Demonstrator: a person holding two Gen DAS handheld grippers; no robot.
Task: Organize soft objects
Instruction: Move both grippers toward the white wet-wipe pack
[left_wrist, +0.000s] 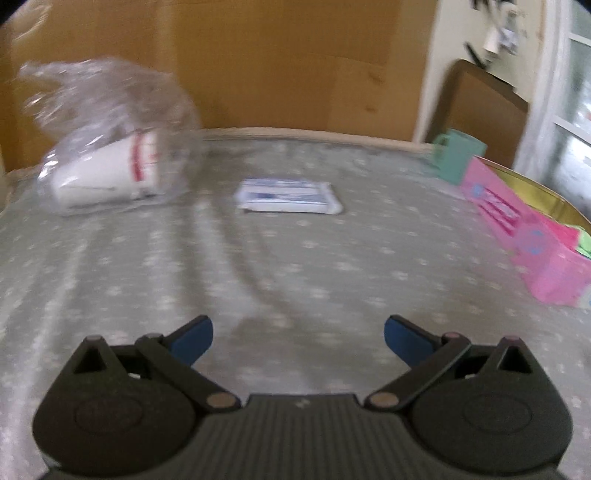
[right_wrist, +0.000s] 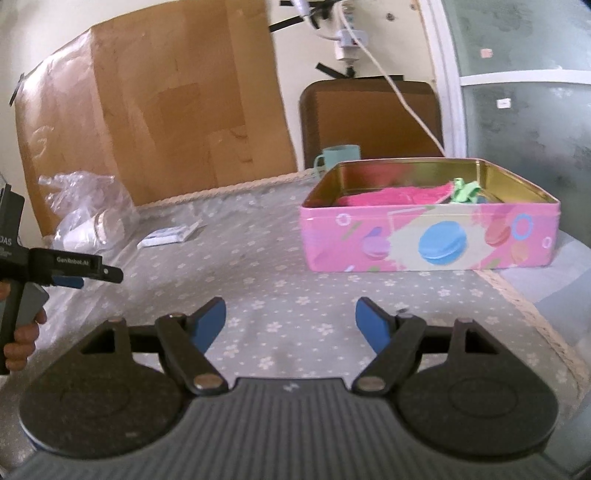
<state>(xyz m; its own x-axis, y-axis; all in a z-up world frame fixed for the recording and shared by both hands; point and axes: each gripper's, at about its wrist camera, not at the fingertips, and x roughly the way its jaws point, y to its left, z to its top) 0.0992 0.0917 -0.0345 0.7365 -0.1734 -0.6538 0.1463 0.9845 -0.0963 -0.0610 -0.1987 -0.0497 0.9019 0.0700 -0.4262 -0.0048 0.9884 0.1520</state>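
A flat white and blue soft packet lies on the flowered tablecloth ahead of my left gripper, which is open and empty well short of it. The packet also shows in the right wrist view. A pink tin with macaron pictures stands open at the right, holding a pink cloth and a green item. My right gripper is open and empty in front of the tin. The left gripper is seen from the side in the right wrist view.
A clear plastic bag with white paper cups lies at the far left. A teal mug stands behind the tin. A cardboard sheet leans against the wall. The table edge runs along the right.
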